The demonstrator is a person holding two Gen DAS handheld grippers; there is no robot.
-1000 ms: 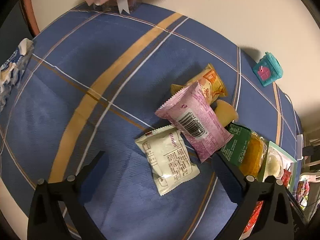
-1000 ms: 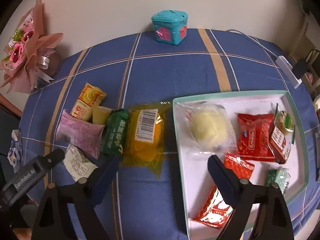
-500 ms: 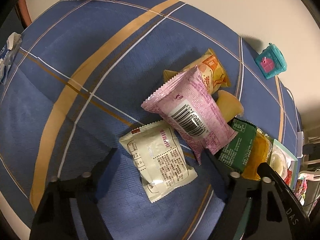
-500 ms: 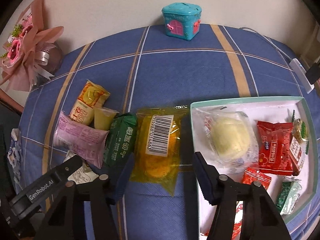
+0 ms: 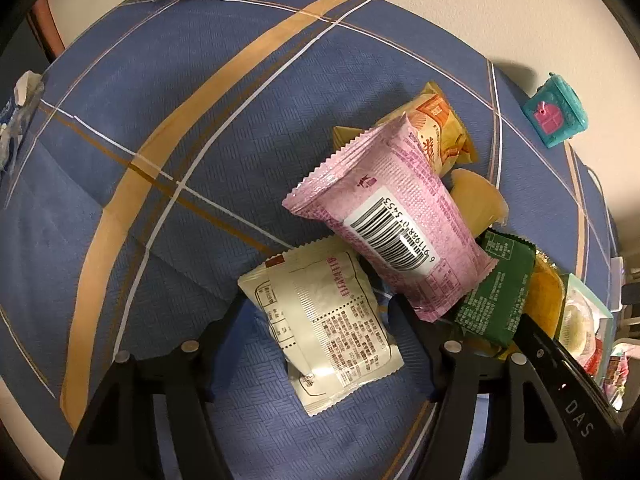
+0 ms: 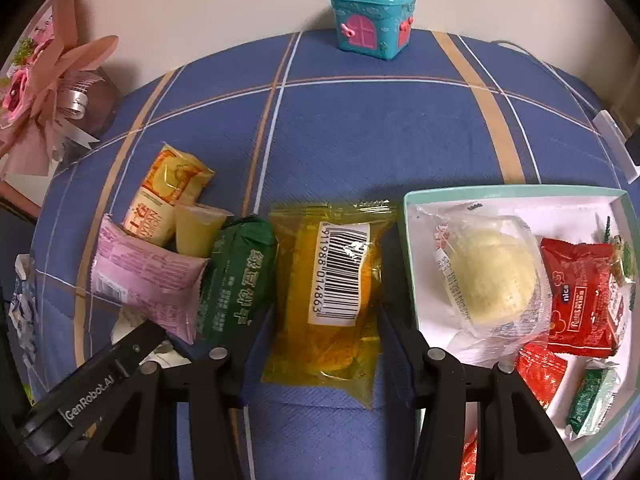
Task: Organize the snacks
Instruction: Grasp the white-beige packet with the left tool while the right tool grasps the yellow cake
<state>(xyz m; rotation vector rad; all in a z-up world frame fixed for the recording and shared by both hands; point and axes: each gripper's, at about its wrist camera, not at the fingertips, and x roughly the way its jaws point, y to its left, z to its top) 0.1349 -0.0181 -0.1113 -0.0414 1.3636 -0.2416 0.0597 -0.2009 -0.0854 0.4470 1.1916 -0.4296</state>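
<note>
My left gripper (image 5: 316,312) is open, its fingers on either side of a white snack packet (image 5: 324,328) on the blue cloth. A pink packet (image 5: 392,232) lies partly over it, with an orange packet (image 5: 440,128), a yellow jelly cup (image 5: 476,204) and a green packet (image 5: 496,296) behind. My right gripper (image 6: 324,336) is open around a yellow packet with a barcode (image 6: 332,288). The green packet (image 6: 236,276) and pink packet (image 6: 148,276) lie to its left. The white tray (image 6: 412,248) to its right holds several snacks.
A teal toy house (image 6: 372,20) stands at the table's far edge by the wall. A pink flower bouquet (image 6: 44,80) is at the far left. A white-blue wrapper (image 5: 16,120) lies at the table's left edge. The left gripper body (image 6: 92,384) shows in the right view.
Both grippers have moved forward and down. The left fingers now flank the white packet and the right fingers flank the yellow packet. No snack has moved.
</note>
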